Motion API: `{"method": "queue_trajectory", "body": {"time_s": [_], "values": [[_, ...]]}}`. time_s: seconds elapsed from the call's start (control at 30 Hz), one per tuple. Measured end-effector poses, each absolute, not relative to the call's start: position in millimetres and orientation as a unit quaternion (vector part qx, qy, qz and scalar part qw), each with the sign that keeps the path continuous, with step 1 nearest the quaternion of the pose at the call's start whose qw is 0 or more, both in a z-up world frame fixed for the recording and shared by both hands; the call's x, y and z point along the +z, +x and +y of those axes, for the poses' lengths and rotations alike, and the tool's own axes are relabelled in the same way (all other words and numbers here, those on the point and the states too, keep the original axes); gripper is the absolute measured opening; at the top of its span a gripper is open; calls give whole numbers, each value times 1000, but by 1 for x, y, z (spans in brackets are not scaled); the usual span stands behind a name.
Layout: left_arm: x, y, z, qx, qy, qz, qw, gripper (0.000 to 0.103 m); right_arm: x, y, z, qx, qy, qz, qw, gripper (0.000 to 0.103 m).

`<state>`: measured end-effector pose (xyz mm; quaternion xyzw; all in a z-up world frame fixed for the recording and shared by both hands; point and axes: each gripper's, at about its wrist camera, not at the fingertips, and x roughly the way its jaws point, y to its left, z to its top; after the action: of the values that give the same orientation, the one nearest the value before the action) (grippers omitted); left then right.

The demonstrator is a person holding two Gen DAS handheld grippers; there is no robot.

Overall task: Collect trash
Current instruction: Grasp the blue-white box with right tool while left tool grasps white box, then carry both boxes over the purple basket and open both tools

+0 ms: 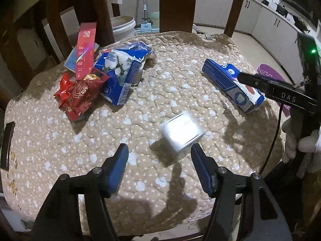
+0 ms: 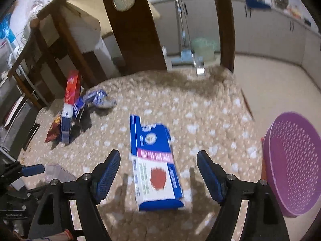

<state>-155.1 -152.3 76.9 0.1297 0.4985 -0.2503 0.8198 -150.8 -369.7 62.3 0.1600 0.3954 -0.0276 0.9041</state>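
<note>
Through the left wrist camera we see our left gripper point(image 1: 159, 150) with its jaws apart and nothing between them, hovering just short of a small clear plastic box point(image 1: 181, 133) on the padded chair cushion point(image 1: 50, 140); a red snack wrapper point(image 1: 78, 96), a red carton point(image 1: 86, 50) and a crumpled blue tissue pack point(image 1: 122, 72) lie heaped at the far left. Through the right wrist camera, our right gripper point(image 2: 158, 160) hangs with jaws wide apart on either side of a blue toothpaste box point(image 2: 154, 160) without touching it, and a purple perforated basket point(image 2: 293, 166) sits just off the cushion's right edge.
</note>
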Motion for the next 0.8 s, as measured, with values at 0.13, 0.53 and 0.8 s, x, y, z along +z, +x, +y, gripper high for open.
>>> {"method": "queue_trajectory", "body": {"time_s": [0.13,0.53,0.8], "values": [[73,-151,-159,-250,141,492,822,64,61,-148,-367,-21,159,401,902,85],[47,-138,-187,-261,148,499,813,61,45,-135,-359,-15,163,449,878,75],[64,-146,-177,-244,110,490,830,45,49,-136,-366,-2,198,444,874,49]]}}
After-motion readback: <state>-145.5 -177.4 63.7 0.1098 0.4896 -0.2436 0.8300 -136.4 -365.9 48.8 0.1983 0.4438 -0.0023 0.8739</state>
